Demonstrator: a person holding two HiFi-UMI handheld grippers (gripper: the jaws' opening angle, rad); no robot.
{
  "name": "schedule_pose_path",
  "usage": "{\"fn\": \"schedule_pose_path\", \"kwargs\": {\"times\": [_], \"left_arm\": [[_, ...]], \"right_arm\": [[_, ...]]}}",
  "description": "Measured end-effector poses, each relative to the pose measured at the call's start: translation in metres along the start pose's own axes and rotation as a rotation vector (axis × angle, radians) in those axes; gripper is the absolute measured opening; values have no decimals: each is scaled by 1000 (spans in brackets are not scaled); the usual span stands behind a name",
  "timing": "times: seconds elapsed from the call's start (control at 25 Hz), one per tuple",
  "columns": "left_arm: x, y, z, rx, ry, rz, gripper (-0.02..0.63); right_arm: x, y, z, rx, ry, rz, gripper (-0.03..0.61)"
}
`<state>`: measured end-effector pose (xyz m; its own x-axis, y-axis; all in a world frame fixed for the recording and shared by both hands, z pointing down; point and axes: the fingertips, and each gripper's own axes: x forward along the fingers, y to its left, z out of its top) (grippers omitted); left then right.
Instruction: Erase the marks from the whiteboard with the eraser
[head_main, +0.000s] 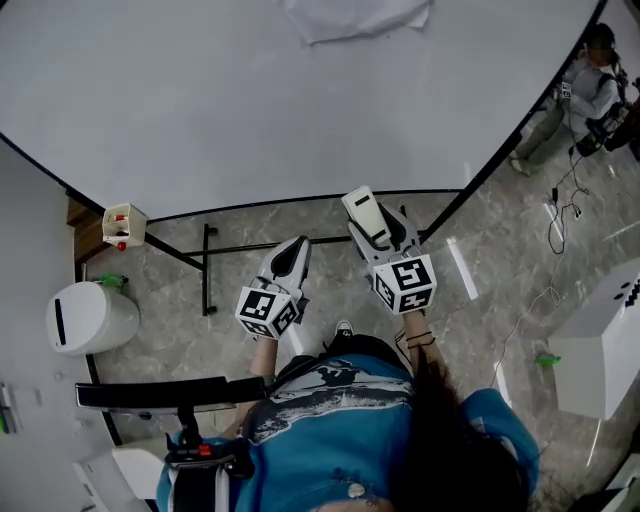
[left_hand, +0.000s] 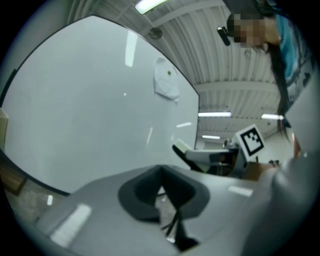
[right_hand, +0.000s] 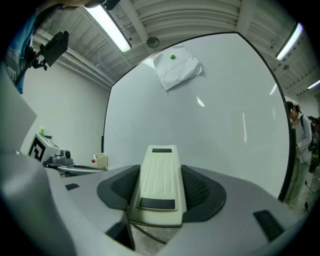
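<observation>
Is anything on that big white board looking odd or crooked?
Yes: a crumpled white sheet hangs crooked near the top edge of the whiteboard, pinned by one small green magnet. Otherwise the board looks clean.

The whiteboard (head_main: 300, 120) is smooth and glossy and mirrors the ceiling lights. The eraser (right_hand: 160, 182) is matt cream plastic with a finely ribbed back. The right gripper (right_hand: 161, 175) has dark, dimpled, rubbery-looking pads (right_hand: 202, 192) and a smooth grey shell. The floor (head_main: 180, 290) looks like polished, veined stone.
</observation>
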<state>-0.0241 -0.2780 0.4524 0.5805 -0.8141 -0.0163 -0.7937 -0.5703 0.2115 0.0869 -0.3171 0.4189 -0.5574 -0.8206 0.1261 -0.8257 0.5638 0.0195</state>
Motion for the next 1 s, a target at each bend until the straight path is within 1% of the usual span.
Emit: {"fn": "schedule_pose_path", "kwargs": {"times": [0.16,0.32,0.4,0.48,0.6,0.76,0.88,1.0], "left_arm": [[34,1,1,12,-4,2,3],[49,5,-2,14,7,14,3],[52,8,-4,18,19,15,3],[53,12,-6,19,30,20,3],[53,22,-6,14,40,31,3],[55,31,-1,20,46,15,3],[58,33,5,34,52,-13,3],[55,35,12,40,50,-25,3]], "right_arm": [[20,-39,38,-51,-79,1,264],[39,-68,84,-156,-162,-32,262],[43,-80,111,-202,-227,-58,264],[43,-90,139,-227,-302,-82,262],[42,-105,175,-271,-376,-140,262],[38,-123,213,-334,-443,-232,262],[32,-134,232,-349,-481,-284,262],[35,-144,243,-365,-485,-329,262]]}}
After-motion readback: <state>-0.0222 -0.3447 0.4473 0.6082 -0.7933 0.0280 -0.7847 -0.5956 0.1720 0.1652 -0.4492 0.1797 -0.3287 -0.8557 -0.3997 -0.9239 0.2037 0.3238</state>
